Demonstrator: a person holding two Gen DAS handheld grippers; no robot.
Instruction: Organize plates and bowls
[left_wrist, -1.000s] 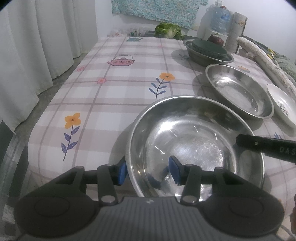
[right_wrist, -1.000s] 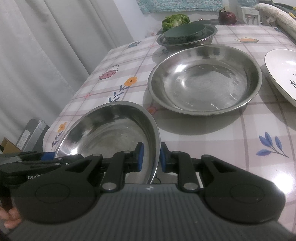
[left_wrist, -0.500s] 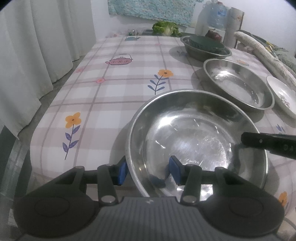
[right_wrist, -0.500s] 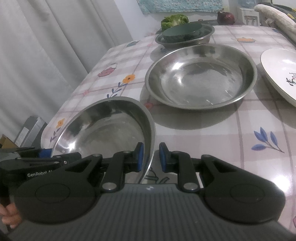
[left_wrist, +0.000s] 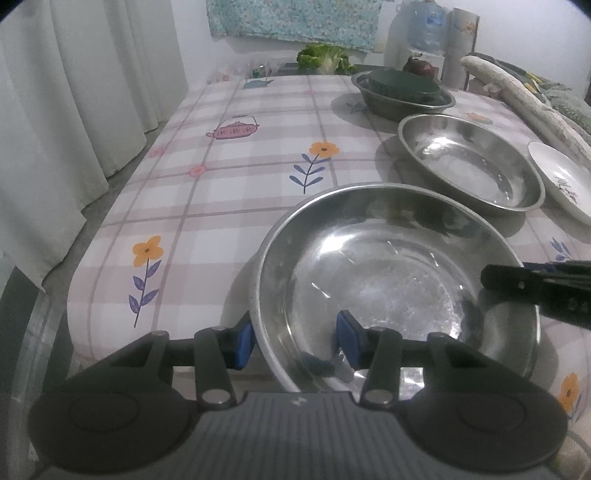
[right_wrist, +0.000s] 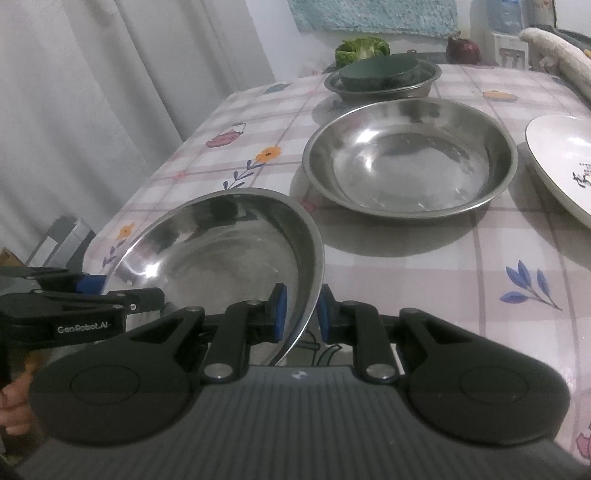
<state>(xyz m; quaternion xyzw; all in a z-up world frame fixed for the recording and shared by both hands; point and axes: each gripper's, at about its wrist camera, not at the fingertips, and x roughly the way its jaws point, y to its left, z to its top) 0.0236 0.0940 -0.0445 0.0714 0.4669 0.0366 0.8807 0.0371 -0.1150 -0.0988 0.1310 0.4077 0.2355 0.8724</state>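
Observation:
A large steel bowl (left_wrist: 388, 273) hangs tilted just above the near corner of the table, held between both grippers. My left gripper (left_wrist: 295, 341) is shut on its near rim, one blue pad outside and one inside the wall. My right gripper (right_wrist: 301, 312) is shut on the opposite rim (right_wrist: 314, 258), which runs thin between its pads. Each gripper shows in the other's view: the right gripper (left_wrist: 535, 291) and the left gripper (right_wrist: 92, 291). A second steel bowl (right_wrist: 410, 158) rests on the table beyond. Further back, a third steel bowl (left_wrist: 402, 99) holds a dark green bowl (left_wrist: 404, 83).
A white plate (right_wrist: 561, 158) lies to the right of the second steel bowl. Lettuce (left_wrist: 323, 59) and a red onion (right_wrist: 463, 46) sit at the table's far end. White curtains (left_wrist: 74, 110) hang to the left. The checked tablecloth (left_wrist: 240, 166) covers the table.
The right pads have drawn slightly tighter on the rim. The bowl stays between both grippers and has tilted a little more; the hands have hardly moved.

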